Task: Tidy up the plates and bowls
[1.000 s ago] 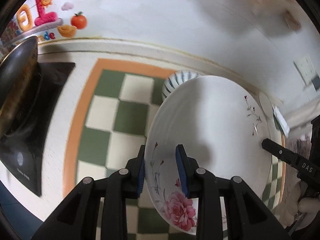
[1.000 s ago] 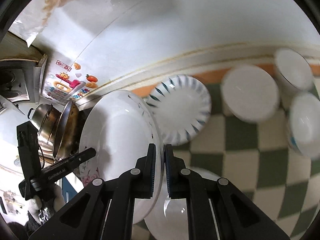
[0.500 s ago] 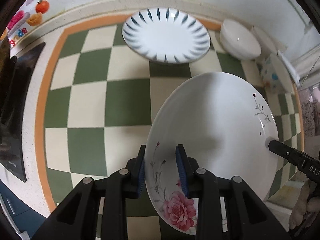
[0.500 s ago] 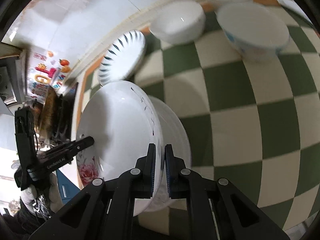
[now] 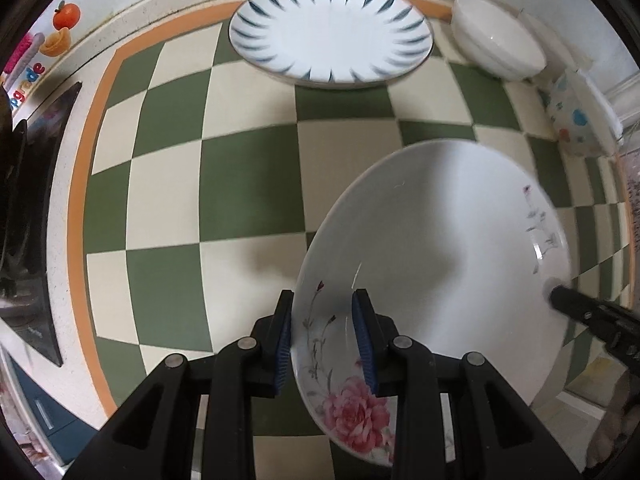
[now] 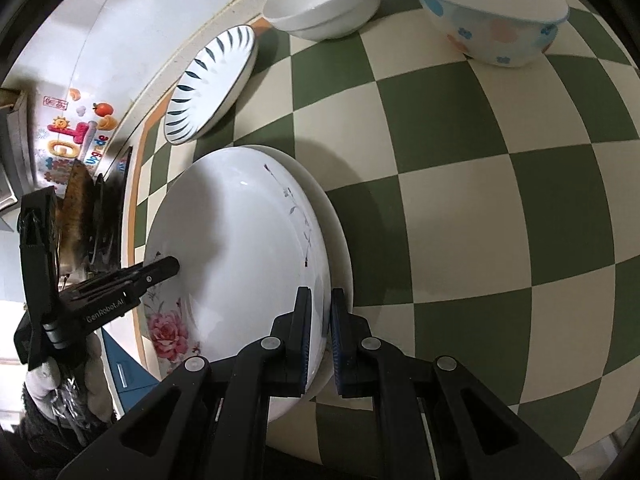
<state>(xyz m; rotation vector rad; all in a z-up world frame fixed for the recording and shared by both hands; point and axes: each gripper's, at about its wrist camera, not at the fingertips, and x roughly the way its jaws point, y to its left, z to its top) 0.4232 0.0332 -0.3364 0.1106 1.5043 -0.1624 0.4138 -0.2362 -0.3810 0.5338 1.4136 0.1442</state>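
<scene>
You have a flower plate [image 5: 432, 264] held by both sides over the near part of the worktop [image 5: 248, 184], the one with the green and cream squares. Your left hand-held gripper [image 5: 323, 344] points straight down and pinches the rim by the pink flower, one pad under the plate and one pad inside it. Your right hand-held gripper [image 6: 319, 344] leans down at a slant and is nearly closed tight on the thin rim across from it.

Under the flower plate you can see another white plate [image 6: 338, 240] peeking out, very close; if they touch is hard to tell.

The middle of the worktop is open room. Along the far edge by the wall sits a striped plate [image 5: 332, 36]. Beside it toward the far right corner is a white bowl [image 5: 500, 44], then a dotted bowl [image 5: 576, 120] near the right edge. An orange border [image 5: 76, 208] runs along the left edge, and a black stove [image 5: 28, 216] lies just past it.
</scene>
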